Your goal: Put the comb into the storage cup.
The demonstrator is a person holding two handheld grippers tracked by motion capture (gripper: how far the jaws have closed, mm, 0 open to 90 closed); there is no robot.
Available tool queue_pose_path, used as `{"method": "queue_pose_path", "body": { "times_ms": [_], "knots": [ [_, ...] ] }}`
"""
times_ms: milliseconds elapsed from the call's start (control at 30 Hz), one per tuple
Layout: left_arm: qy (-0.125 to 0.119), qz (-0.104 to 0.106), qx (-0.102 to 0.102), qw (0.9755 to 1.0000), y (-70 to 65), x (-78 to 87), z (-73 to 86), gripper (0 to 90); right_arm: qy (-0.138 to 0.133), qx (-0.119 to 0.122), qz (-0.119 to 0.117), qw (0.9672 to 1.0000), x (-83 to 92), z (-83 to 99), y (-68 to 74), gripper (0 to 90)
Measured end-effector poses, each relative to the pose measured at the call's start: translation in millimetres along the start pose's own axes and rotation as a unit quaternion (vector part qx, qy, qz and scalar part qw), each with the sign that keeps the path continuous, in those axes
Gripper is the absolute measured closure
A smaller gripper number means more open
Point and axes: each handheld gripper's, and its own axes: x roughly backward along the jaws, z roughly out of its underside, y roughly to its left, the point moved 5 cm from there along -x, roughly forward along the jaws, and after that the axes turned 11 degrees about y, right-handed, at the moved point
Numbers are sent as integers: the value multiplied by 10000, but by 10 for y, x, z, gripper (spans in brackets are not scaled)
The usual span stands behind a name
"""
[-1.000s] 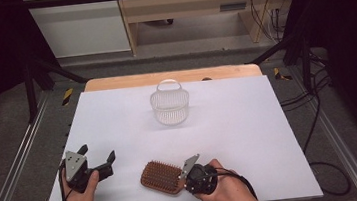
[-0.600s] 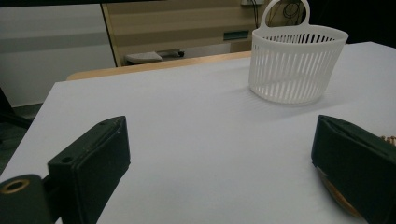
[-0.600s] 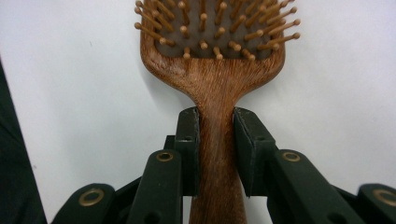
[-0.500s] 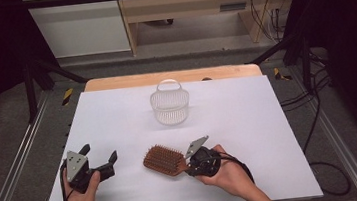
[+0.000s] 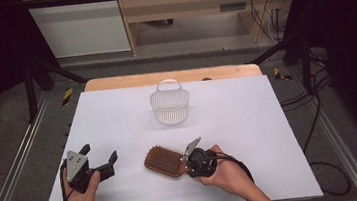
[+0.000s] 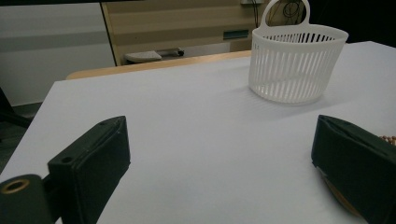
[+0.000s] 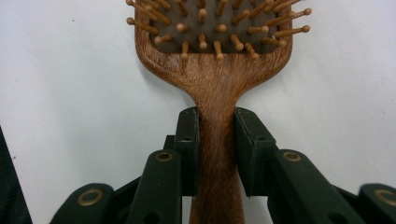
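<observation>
Nearby, other things: white slotted basket (image 5: pixel 170 106) stands upright, well apart, beyond the hairbrush (image 5: pixel 165 160); way between is free.
Hairbrush: handle pinched by right gripper (image 5: pixel 189 159), bristles up.
Left gripper (image 5: pixel 100 161): spread, holding nothing.
Bench (image 5: pixel 249 123): white; wooden furniture behind.

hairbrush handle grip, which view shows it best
The right gripper view: the hairbrush handle sits squarely between the right gripper pads, pressed from both sides. The high view shows the whole brush, small. The left gripper view catches a few bristle tips.
</observation>
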Motion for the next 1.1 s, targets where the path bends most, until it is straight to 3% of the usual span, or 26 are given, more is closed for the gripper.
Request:
{"method": "queue_pose_path", "body": {
  "times_ms": [100, 167, 267, 367, 533, 700, 967, 1100],
  "knots": [
    [-2, 6, -8, 10000, -4, 3, -4, 46, 93, 6, -20, 10000, 0, -21, -10, 690],
    [-5, 6, -16, 10000, -7, 5, -6, 46, 91, -63, 92, 9999, -1, -43, -26, 584],
    [-8, 8, -18, 10000, -10, 5, -7, 46, 136, -111, 85, 9998, -17, -60, -29, 567],
    [7, 20, -26, 10000, -17, -7, -6, 46, 179, -136, 21, 9997, -19, -60, -36, 589],
    [24, 44, -66, 10000, -43, -15, -10, 46, 332, -31, -66, 9994, -17, -91, -21, 721],
    [60, 79, -105, 9999, -66, -26, -6, 46, 413, -28, -93, 9991, -16, -106, -17, 730],
    [32, 201, -61, 9998, -112, -16, -16, 47, -98, -103, 20, 9999, -8, -43, -25, 731],
    [41, 556, 21, 9984, -198, -9, -29, 45, -413, -228, 160, 9988, 48, -42, -101, 731]
  ]
}}
